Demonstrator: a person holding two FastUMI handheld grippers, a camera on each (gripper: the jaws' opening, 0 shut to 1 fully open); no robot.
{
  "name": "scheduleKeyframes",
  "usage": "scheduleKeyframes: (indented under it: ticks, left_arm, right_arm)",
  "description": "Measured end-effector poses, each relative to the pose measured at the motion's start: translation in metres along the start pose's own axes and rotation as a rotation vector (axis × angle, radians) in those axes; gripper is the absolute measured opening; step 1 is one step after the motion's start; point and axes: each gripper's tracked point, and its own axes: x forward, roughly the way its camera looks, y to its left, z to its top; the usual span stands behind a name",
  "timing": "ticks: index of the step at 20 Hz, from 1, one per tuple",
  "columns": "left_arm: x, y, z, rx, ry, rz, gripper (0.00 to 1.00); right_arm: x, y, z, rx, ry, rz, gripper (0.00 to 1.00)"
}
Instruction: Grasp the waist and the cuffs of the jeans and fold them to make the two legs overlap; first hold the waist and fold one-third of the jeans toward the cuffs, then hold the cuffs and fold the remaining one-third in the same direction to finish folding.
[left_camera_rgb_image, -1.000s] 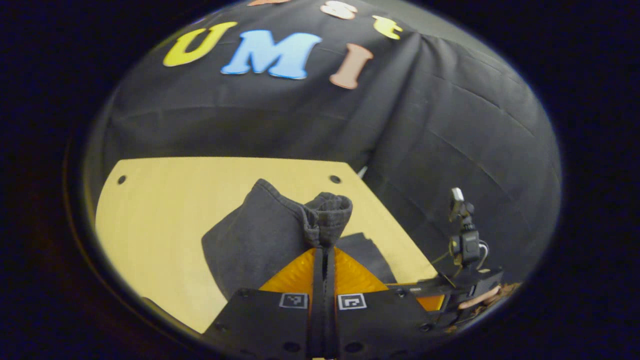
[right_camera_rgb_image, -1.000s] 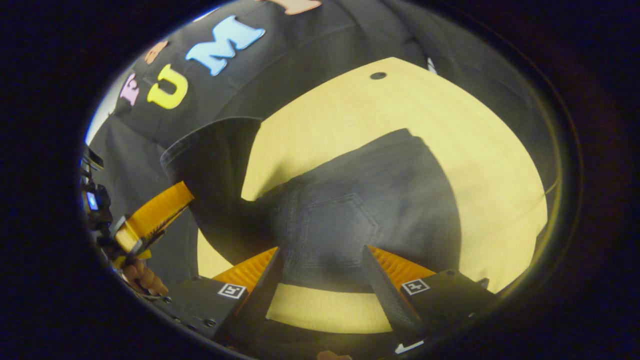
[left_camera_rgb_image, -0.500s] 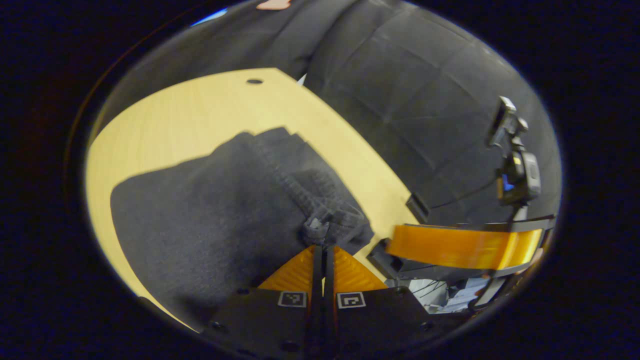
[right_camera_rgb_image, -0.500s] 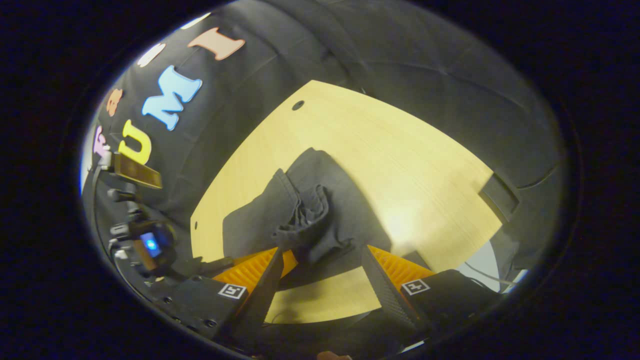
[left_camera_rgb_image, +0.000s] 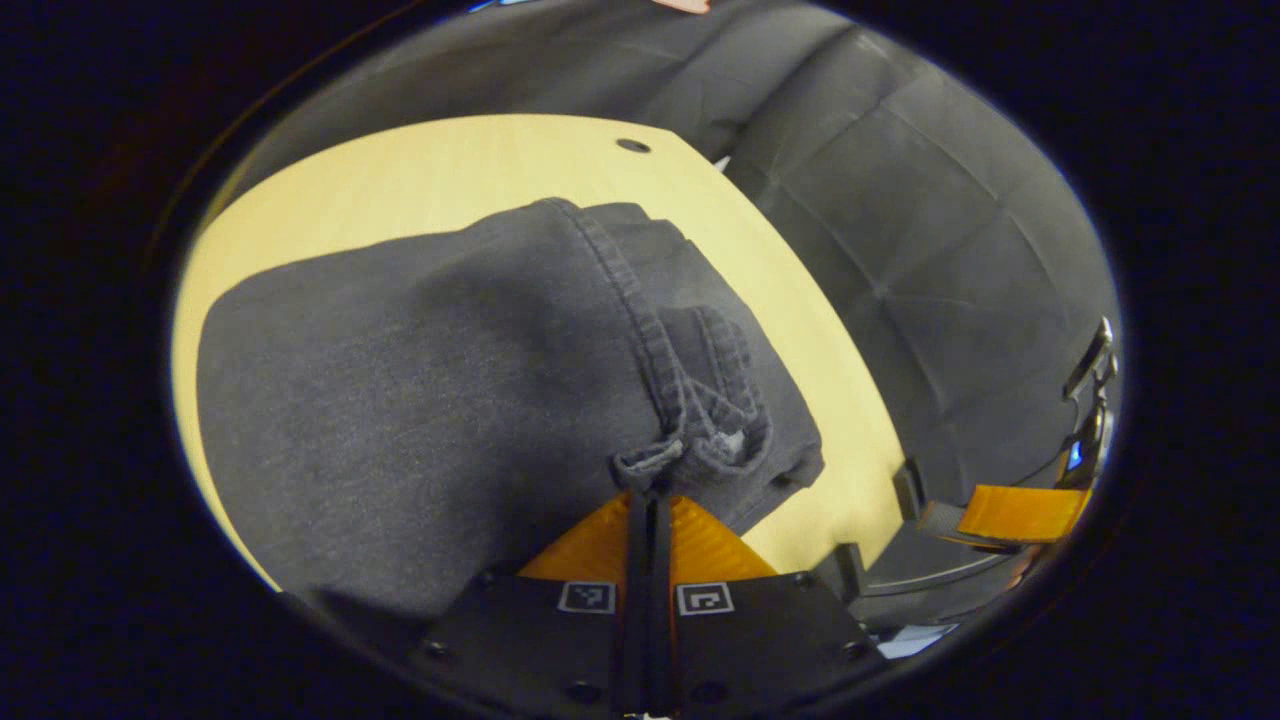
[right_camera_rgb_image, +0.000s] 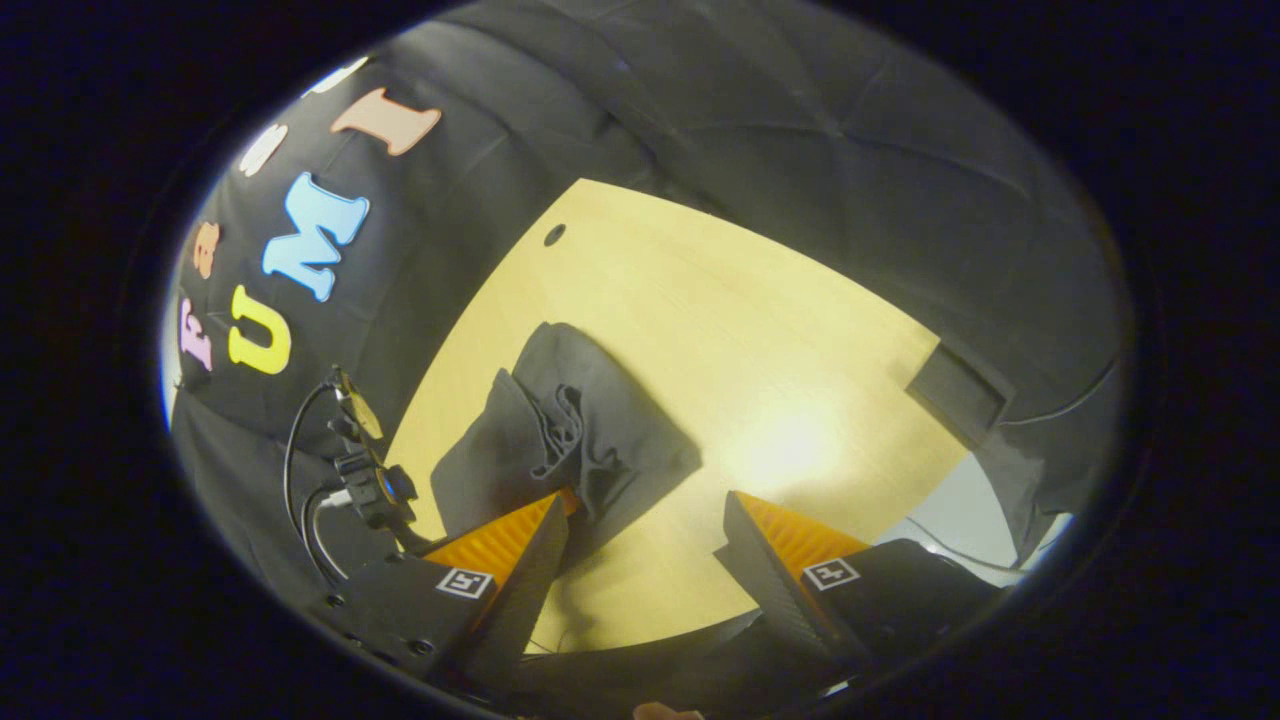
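**Dark denim pinched at the cuffs by the left tool**

Pale wooden table (right_camera_rgb_image: 800, 330) carries the dark grey jeans (left_camera_rgb_image: 420, 390), folded into a thick stack. Bunched cuffs (left_camera_rgb_image: 700, 430) sit at the stack's near edge, clamped between the closed fingers of the left gripper (left_camera_rgb_image: 648, 490). Right gripper (right_camera_rgb_image: 640, 520) stands with jaws wide apart over bare tabletop, the jeans just beside its left finger.
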Motion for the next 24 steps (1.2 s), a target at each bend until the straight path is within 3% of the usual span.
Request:
scheduleKeyframes:
  ticks: [1,2,4,5,7,9,11,12,18,19,21,23,24]
  left_arm:
    - [-0.004,0.017,0.013,-0.004,-0.017,0.054,0.08]
    - [-0.013,0.038,0.025,0.056,-0.040,0.141,0.08]
    - [-0.037,0.090,0.042,0.269,-0.065,0.361,0.08]
    - [-0.049,0.115,0.051,0.328,-0.080,0.424,0.08]
    - [-0.054,0.127,0.047,0.319,-0.094,0.422,0.08]
    - [-0.061,0.141,0.057,0.232,-0.124,0.453,0.10]
    - [-0.083,0.148,0.066,0.144,-0.181,0.514,0.68]
    - [-0.091,0.144,0.068,0.123,-0.205,0.501,0.98]
    - [-0.185,0.101,0.088,0.073,-0.467,0.374,0.98]
    - [-0.206,0.093,0.092,0.092,-0.526,0.353,0.99]
    - [-0.258,0.074,0.107,0.231,-0.685,0.340,0.99]
    - [-0.307,0.062,0.123,0.385,-0.872,0.418,0.98]
    - [-0.328,0.061,0.127,0.415,-0.951,0.455,0.97]
  right_arm:
    - [0.002,0.001,0.002,-0.015,0.007,0.008,0.96]
    - [0.005,0.003,0.002,-0.031,0.020,0.016,0.96]
    - [0.013,0.008,0.004,-0.057,0.045,0.039,0.96]
    - [0.018,0.011,0.005,-0.064,0.059,0.055,0.96]
    - [0.024,0.017,0.004,-0.084,0.090,0.090,0.96]
    - [0.030,0.026,0.001,-0.139,0.131,0.118,0.96]
    - [0.035,0.033,0.003,-0.208,0.160,0.142,0.96]
    - [0.037,0.035,0.006,-0.240,0.165,0.149,0.96]
    - [0.027,0.050,0.024,-0.320,0.055,0.162,0.96]
    - [0.020,0.054,0.032,-0.367,-0.023,0.156,0.97]
    - [0.001,0.058,0.056,-0.503,-0.222,0.111,0.97]
    - [-0.036,0.074,0.083,-0.595,-0.442,0.090,0.96]
    - [-0.060,0.088,0.091,-0.611,-0.549,0.103,0.96]
